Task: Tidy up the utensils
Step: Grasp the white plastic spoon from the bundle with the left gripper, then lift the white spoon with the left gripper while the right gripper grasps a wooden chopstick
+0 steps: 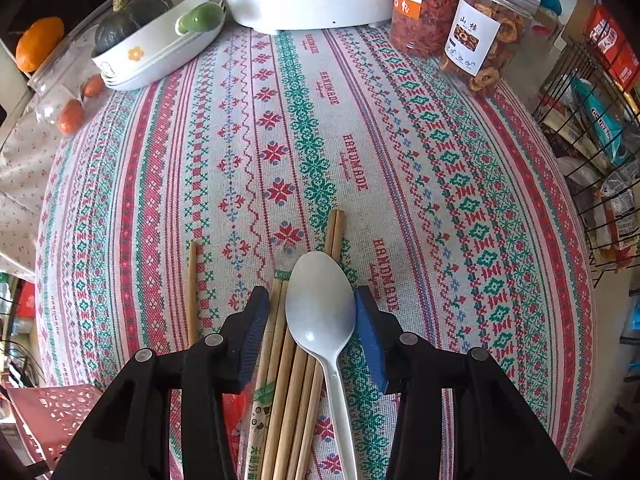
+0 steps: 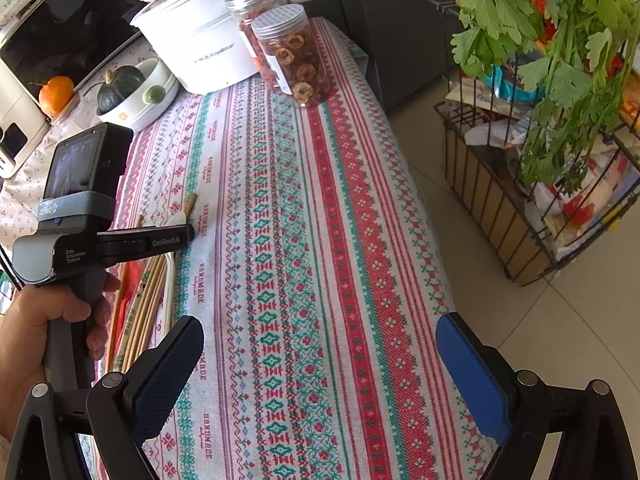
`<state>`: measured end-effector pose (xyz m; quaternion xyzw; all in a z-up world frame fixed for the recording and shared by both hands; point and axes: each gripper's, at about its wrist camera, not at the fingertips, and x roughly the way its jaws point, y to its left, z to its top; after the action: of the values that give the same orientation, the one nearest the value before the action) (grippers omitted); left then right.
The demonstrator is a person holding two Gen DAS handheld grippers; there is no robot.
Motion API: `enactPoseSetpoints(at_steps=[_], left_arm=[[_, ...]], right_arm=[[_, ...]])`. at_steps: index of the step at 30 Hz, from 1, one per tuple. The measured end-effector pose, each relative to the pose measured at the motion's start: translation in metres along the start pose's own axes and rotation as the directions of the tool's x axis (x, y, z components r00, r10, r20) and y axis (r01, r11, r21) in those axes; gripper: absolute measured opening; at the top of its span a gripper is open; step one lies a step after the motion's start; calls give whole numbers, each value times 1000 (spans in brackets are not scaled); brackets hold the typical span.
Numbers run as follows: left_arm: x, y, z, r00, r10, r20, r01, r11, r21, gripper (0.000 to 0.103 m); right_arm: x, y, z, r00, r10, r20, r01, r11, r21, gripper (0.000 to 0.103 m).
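Left gripper (image 1: 312, 316) has its jaws apart around the white spoon (image 1: 322, 304), which lies on a bundle of chopsticks (image 1: 290, 392) on the table (image 1: 440, 208). Right gripper (image 2: 320, 364) hovers over cloth, jaws wide apart, holding nothing.

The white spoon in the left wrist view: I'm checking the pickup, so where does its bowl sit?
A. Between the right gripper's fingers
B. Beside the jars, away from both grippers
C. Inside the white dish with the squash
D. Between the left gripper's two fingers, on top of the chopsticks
D: the white spoon lies bowl-up on the bundle of chopsticks, its bowl framed by the blue pads of the left gripper, whose jaws stand open around it.
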<state>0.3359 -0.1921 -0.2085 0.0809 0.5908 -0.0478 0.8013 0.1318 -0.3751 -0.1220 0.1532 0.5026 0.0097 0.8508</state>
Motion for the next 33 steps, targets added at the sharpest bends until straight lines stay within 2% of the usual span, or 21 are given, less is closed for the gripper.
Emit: enactPoseSetpoints(at_steps=[3,7,9,12,15,17,22,26,28,31,33], left_arm=[[-5,1,-2,1000,-13,18,13,1000,9,37],[-34,0,-21,994,-44,103,39,998,47,37],[-53,1,-34,985,-76,157,66,996,65,37],[-89,5,-60,957,-148,249,128,987,94,37],[-129,12,-94,910,-236,339,206,971,124,37],[-156,20,-116,878,-267,398,229,963,143,37],[-217,53,-164,793,-282,540,208,959,195,37],[-239,91,-190,730,-274,626,210,962,177,37],[-244,109,-196,708,-262,656,218,964,150,37],[-254,136,-202,680,-260,686,254,961,113,37],[-260,151,-207,661,-247,708,255,962,98,37]], right_arm=[[1,1,0,1000,-4,-2,4,1000,-3,97],[1,1,1,1000,-7,2,7,1000,-1,97],[1,2,2,1000,-9,4,9,1000,0,97],[2,3,2,1000,-14,4,14,1000,-2,97],[5,7,4,1000,-18,2,18,1000,-5,97],[8,11,5,1000,-19,0,19,1000,-2,97],[23,28,9,1000,0,-25,0,1000,-3,97],[45,44,12,998,26,-65,-26,1000,-1,97],[59,52,14,995,33,-92,-33,999,3,96],[84,67,19,991,50,-126,-50,999,4,84],[101,78,22,986,65,-153,-65,998,3,73]])
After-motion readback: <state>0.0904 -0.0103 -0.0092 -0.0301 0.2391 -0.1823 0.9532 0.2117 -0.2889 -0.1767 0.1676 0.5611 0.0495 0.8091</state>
